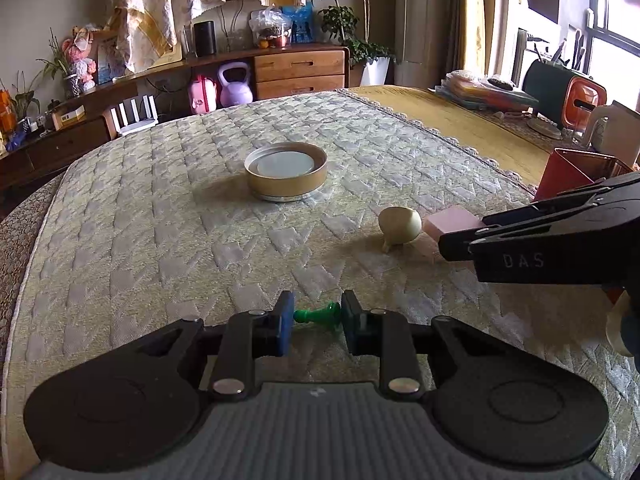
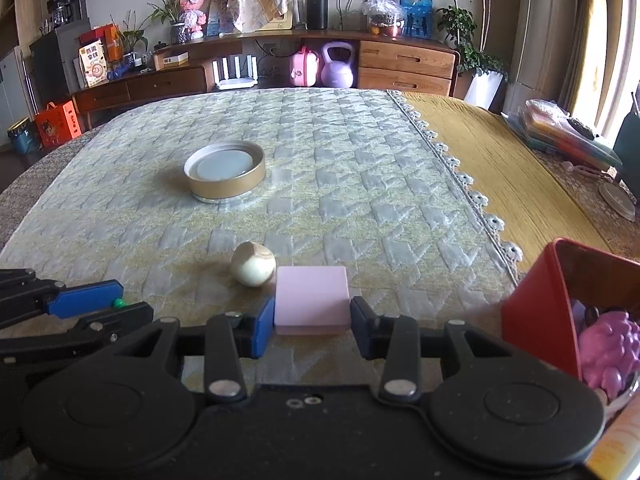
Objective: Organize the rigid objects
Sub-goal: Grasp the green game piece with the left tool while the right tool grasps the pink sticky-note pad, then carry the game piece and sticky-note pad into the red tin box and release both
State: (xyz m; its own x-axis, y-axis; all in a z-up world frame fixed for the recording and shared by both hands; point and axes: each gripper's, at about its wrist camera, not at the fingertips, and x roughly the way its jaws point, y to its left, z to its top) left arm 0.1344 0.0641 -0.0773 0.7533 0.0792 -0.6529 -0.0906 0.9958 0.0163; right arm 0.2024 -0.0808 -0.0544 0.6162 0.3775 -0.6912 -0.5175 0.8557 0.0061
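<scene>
The left hand-held gripper (image 1: pixel 317 316) is low over the quilted surface (image 1: pixel 160 208), its blue pads set against the two ends of a small green pawn (image 1: pixel 318 314) lying on its side; the pads appear to touch it, so the gripper is clamped on the pawn; from the right wrist view only a green tip (image 2: pixel 118 303) shows between the same fingers at the left edge. The right hand-held gripper (image 2: pixel 312 316) is closed on a pink block (image 2: pixel 312 298), one pad against each flat side; the block rests on the surface, just beside a cream ball (image 2: pixel 253 264) that lies at its far left corner, whether touching cannot be told; in the left wrist view the ball (image 1: pixel 399 222) shows a short stem underneath and the block (image 1: pixel 454 222) sticks out past the black fingers. On the side of the right gripper's body the letters "DAS" (image 1: pixel 523 261) are readable. Farther off, well apart from both grippers, a round gold tin (image 1: pixel 286 176) sits open with a pale disc inside. A red box (image 2: pixel 536 312) stands at the right, near the lace edge of the quilt, with a pink toy (image 2: pixel 608 350) in it. On the far sideboard a printed carton (image 2: pixel 95 65) carries writing too small to read.
</scene>
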